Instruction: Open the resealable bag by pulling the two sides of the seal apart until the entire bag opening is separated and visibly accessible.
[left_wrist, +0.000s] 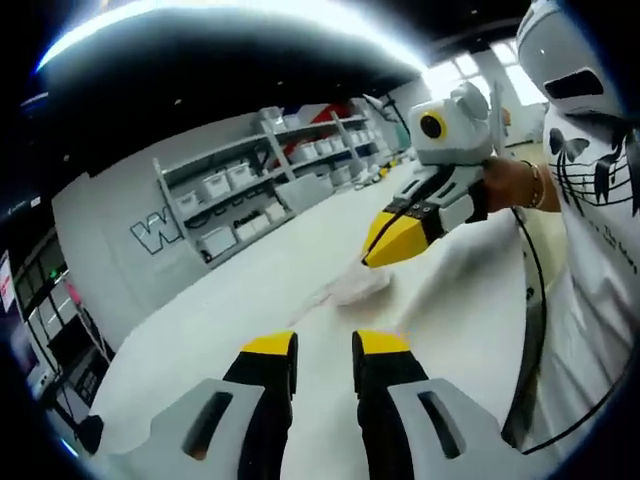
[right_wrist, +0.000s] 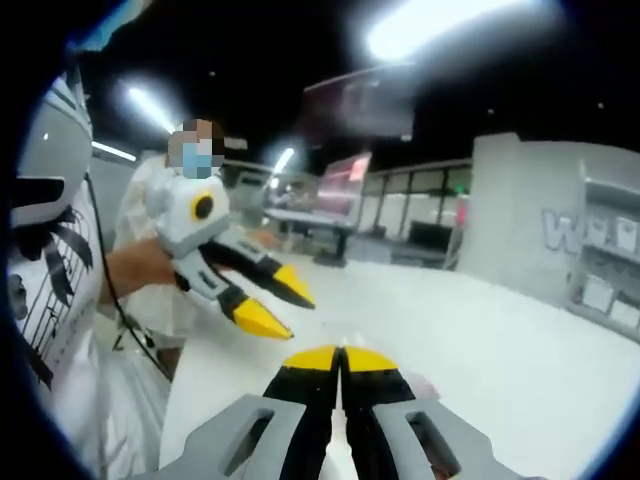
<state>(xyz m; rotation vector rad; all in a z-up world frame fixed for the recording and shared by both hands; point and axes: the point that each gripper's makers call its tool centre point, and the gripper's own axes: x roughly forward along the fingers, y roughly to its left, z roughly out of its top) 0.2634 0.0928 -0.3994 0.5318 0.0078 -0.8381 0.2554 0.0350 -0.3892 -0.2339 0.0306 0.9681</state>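
A small clear resealable bag (left_wrist: 345, 290) lies flat on the white table (left_wrist: 250, 300), a little ahead of my left gripper (left_wrist: 325, 345). That gripper is open, with a bare gap between its yellow tips. From the right, my right gripper (left_wrist: 368, 260) comes down with its tips together at the bag's far edge. I cannot tell whether it pinches the film. In the right gripper view, my right gripper (right_wrist: 340, 358) is shut and a pale bit of the bag (right_wrist: 425, 385) shows beside its jaw. The left gripper (right_wrist: 285, 312) hangs open to its left.
Grey shelves with white bins (left_wrist: 250, 190) line the wall beyond the table. The holder's white printed shirt (left_wrist: 600, 200) and a black cable (left_wrist: 535, 300) are close on the right. Another person in white (right_wrist: 165, 215) stands behind the left gripper, with desks (right_wrist: 300, 225) farther back.
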